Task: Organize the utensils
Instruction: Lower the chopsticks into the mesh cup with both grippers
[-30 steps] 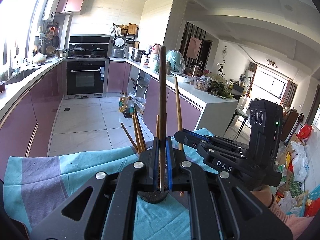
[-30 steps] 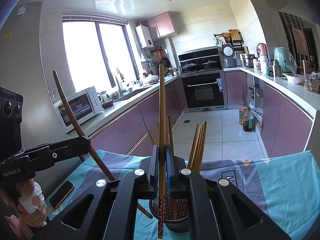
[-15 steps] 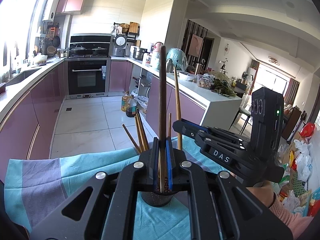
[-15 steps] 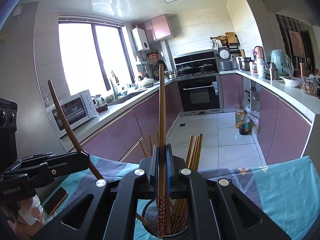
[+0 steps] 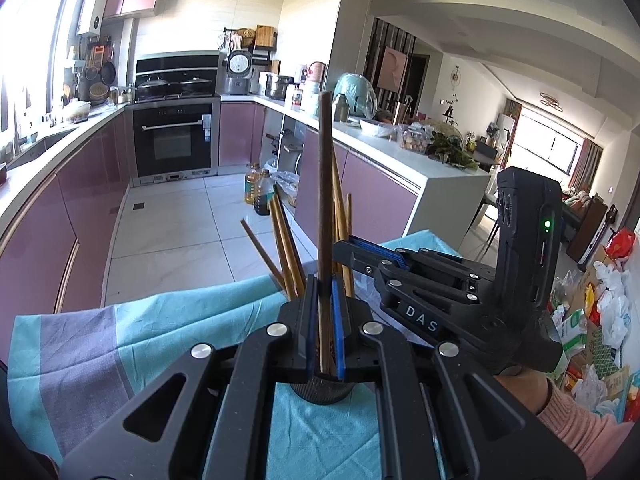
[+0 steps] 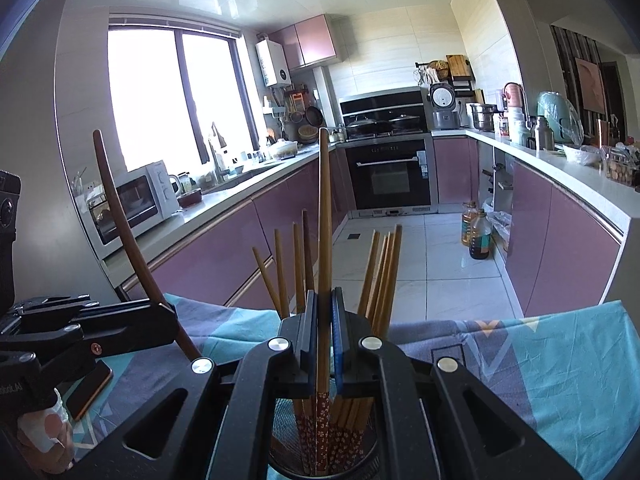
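My left claw [image 5: 325,322] is closed on one dark brown wooden chopstick [image 5: 325,184]; its blue pads press the stick from both sides. The stick stands almost upright in the middle of the left wrist view, and its lower end goes down behind the claw toward the black mesh cylinder holder [image 5: 322,392] at the lower centre. I cannot see if the tip already touches the bottom.

My right claw [image 6: 323,338] is also closed, on a light brown bamboo chopstick with a red flowered end [image 6: 325,240]. In the right wrist view the flowered end is inside the holder [image 6: 362,462], among other sticks of the same kind.

The other bamboo chopsticks [image 6: 380,276] lean outward to the left and right of my stick, so the room in the holder's mouth is narrow on both sides. In the left wrist view, the right claw comes in from the right and its tip is just beside the bundle.

The holder stands on a turquoise and grey cloth [image 5: 100,344]. The cloth's far edge runs across the middle of both views, with the tiled floor [image 5: 168,232] behind it. A dark phone [image 6: 90,388] lies on the cloth at the lower left of the right wrist view, apart from the holder.
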Available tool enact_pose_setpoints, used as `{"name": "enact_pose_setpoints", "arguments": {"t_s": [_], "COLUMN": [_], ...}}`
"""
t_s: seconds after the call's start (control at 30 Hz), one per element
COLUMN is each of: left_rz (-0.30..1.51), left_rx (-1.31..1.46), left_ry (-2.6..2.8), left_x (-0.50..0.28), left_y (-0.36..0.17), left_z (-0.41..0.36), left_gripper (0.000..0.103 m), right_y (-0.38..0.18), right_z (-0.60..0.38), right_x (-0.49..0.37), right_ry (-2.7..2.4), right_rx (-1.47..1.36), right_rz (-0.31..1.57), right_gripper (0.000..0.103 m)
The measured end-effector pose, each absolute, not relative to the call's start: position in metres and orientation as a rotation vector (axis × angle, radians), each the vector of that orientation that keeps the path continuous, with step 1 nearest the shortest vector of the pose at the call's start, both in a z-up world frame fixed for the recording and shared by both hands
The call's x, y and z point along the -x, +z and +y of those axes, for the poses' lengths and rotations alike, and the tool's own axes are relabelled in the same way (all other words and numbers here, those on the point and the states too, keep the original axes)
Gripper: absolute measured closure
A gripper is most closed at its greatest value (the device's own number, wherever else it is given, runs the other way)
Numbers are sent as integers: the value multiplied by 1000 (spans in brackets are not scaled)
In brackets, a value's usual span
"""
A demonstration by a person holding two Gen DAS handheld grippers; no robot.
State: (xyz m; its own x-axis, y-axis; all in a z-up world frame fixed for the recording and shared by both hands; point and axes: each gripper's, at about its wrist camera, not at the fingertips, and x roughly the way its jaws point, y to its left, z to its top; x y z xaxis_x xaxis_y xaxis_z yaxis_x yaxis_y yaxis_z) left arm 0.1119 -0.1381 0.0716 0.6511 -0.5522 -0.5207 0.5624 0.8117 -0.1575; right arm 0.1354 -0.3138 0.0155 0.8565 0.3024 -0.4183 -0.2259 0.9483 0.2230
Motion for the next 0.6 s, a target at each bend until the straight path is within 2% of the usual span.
{"name": "enact_pose_setpoints", "arguments": {"t_s": [0.6], "left_rz": [713], "left_rx": [-54], "left_ry": [-623], "left_x": [-149], "left_y": [39], "left_z": [-153], "left_gripper": [95], "right_y": [-7], "right_z": [-308], "right_x": [-133], "right_ry": [271], "right_rx": [-146], "right_rz": [568], "right_gripper": [97]}}
